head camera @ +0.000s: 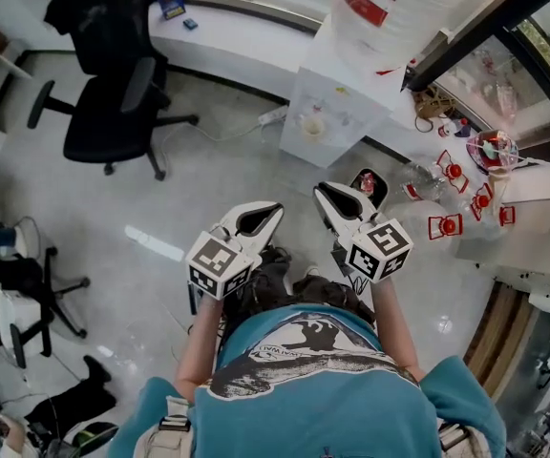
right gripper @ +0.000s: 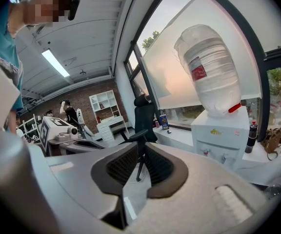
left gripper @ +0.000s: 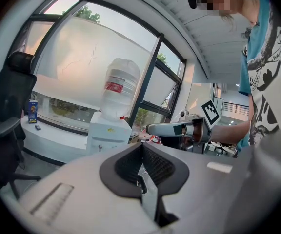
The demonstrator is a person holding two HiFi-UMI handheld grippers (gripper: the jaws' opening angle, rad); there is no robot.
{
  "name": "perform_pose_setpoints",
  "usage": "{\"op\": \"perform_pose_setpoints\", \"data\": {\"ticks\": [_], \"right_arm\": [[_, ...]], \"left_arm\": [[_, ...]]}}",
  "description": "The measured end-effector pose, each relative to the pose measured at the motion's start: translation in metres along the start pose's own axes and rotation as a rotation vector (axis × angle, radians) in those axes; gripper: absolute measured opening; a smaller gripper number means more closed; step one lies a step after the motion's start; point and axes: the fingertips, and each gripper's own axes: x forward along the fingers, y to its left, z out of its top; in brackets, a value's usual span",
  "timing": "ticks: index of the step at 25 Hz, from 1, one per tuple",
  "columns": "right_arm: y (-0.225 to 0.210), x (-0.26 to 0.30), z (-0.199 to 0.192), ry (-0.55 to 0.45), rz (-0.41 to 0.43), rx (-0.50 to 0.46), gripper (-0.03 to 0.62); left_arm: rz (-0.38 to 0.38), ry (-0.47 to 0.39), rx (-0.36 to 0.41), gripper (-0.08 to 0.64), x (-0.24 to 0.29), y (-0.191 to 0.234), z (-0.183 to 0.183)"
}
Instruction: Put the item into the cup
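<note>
Item: undetermined; small red objects [head camera: 445, 225] lie on the table [head camera: 542, 227], right of frame, well apart from both grippers.
Cup: cannot tell which.
Left gripper [head camera: 273, 211]: jaws clenched, empty.
Right gripper [head camera: 323, 197]: jaws clenched, empty.
Progress: nothing grasped; pick-up and placing remain.

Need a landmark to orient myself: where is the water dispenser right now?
In the head view, the water dispenser stands top centre, just beyond the right gripper, at the right end of the white counter.
</note>
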Motion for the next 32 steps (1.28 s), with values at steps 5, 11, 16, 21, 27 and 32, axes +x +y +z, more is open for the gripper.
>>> {"op": "perform_pose_setpoints", "data": {"ticks": [5,11,16,21,27,32], "right_arm": [[-0.004,-0.025,0.001,-0.015,0.003,0.007,0.032],[-0.010,-0.064,-0.010,-0.027,0.016,0.032,0.020],[-0.013,-0.093,-0.023,-0.030,0.029,0.048,0.009],[-0.011,-0.118,-0.038,-0.027,0.061,0.060,-0.008],[0.002,-0.140,-0.051,-0.026,0.118,0.058,-0.008],[0.015,-0.157,-0.061,-0.030,0.172,0.049,-0.006]], "left_arm": [[0.012,-0.007,0.007,0.013,0.012,-0.017,0.003],[0.041,-0.010,-0.005,0.013,0.021,-0.050,-0.001],[0.066,0.005,-0.014,0.014,0.023,-0.082,-0.012],[0.096,0.010,-0.019,0.013,0.024,-0.114,-0.023],[0.120,0.009,-0.020,0.014,0.022,-0.148,-0.031],[0.134,0.009,-0.009,0.014,0.020,-0.170,-0.036]]}}
